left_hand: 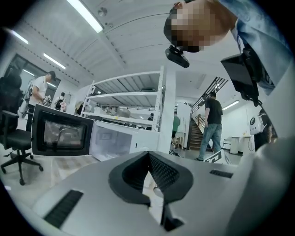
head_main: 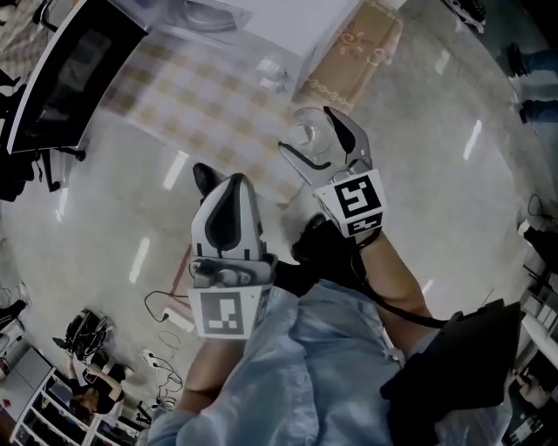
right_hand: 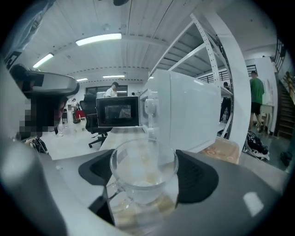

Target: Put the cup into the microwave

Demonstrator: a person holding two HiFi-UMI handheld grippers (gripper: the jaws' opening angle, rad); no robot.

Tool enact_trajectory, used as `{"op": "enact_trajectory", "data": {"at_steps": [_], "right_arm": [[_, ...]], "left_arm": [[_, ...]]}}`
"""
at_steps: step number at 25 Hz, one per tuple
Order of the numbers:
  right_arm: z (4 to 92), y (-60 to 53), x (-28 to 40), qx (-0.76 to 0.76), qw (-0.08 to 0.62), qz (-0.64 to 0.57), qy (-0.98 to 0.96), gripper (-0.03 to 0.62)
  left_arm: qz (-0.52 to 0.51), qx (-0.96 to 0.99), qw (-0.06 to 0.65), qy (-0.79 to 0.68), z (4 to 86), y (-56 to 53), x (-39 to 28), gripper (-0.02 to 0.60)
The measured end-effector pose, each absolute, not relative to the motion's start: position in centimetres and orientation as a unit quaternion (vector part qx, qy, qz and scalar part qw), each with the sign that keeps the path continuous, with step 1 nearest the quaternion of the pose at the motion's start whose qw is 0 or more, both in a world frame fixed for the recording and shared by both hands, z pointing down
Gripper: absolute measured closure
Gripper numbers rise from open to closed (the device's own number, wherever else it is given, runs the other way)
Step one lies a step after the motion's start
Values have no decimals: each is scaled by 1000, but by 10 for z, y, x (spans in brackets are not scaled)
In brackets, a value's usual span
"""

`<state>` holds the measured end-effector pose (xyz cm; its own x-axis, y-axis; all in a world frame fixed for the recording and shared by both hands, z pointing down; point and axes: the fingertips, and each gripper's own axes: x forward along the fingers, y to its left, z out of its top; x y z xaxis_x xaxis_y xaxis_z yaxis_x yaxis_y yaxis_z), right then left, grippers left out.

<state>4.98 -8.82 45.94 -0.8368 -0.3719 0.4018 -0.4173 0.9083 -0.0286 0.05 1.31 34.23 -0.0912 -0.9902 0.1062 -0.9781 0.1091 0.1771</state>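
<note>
A clear glass cup [right_hand: 143,174] with a handle sits between the dark pads of my right gripper [right_hand: 144,177], which is shut on it. In the head view the cup [head_main: 305,139] hangs over the near edge of the checkered table [head_main: 187,109]. The white microwave [right_hand: 186,115] stands just ahead on the table with its black door [right_hand: 117,111] swung open to the left. In the head view its door [head_main: 74,65] is at the top left and its body [head_main: 209,17] at the top. My left gripper [head_main: 206,179] is shut on nothing, left of the cup and nearer the person.
A patterned cardboard box [head_main: 353,52] lies on the floor right of the table. An office chair [left_hand: 14,138] stands left of the microwave door [left_hand: 60,133]. White shelving [left_hand: 138,103] rises behind, and people stand near stairs [left_hand: 213,126]. Cables [head_main: 161,335] lie on the floor.
</note>
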Motion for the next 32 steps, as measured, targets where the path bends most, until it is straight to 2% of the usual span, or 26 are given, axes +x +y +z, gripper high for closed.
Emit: {"op": "enact_trajectory", "data": {"at_steps": [16, 32], "right_arm": [[457, -59, -47, 188, 193, 67, -961, 197], [443, -78, -172, 194, 182, 68, -961, 197]], "left_arm": [[-29, 672, 118, -731, 347, 13, -78, 574], [-20, 685, 112, -720, 339, -14, -195, 574]]}}
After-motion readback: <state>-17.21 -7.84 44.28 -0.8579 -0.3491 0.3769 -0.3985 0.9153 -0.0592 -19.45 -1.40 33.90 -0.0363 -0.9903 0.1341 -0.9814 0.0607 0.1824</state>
